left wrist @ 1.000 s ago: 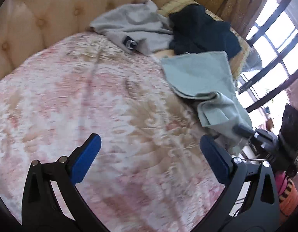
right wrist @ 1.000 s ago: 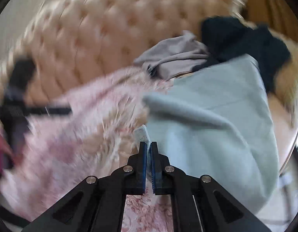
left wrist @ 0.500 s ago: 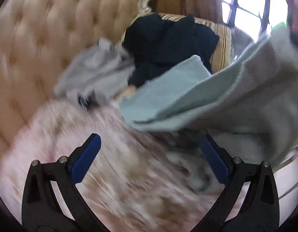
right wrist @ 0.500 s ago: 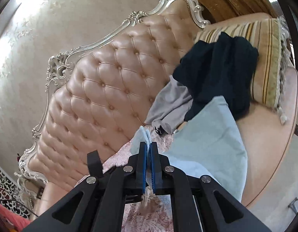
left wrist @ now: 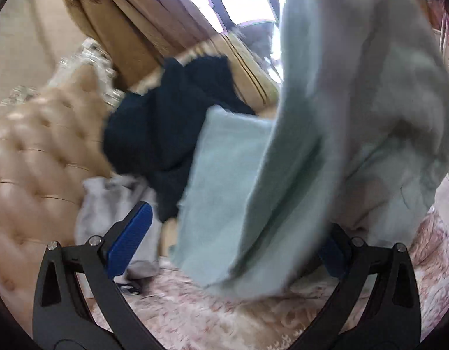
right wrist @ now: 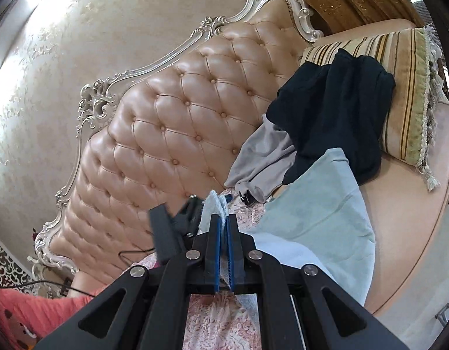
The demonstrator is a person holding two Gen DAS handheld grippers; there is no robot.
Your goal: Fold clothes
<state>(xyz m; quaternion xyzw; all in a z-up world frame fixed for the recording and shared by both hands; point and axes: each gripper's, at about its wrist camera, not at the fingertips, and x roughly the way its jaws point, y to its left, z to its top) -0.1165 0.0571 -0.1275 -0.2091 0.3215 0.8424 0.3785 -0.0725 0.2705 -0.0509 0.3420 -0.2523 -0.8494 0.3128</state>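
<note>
Left wrist view: lifted pale-green garment [left wrist: 326,134] hides dark garment [left wrist: 166,122] partly.

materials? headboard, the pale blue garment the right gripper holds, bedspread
Headboard: looks like glossy leather or faux leather, button-tufted, with highlights on each pad. Pale blue garment: soft matte knit, likely fleece or cotton jersey; its edge is pinched in the right gripper. Bedspread: woven fabric with a pink floral pattern, probably jacquard.

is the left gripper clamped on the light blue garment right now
No, the left gripper stands wide open, and the light blue garment only hangs in front of it, held by the right gripper.
</note>
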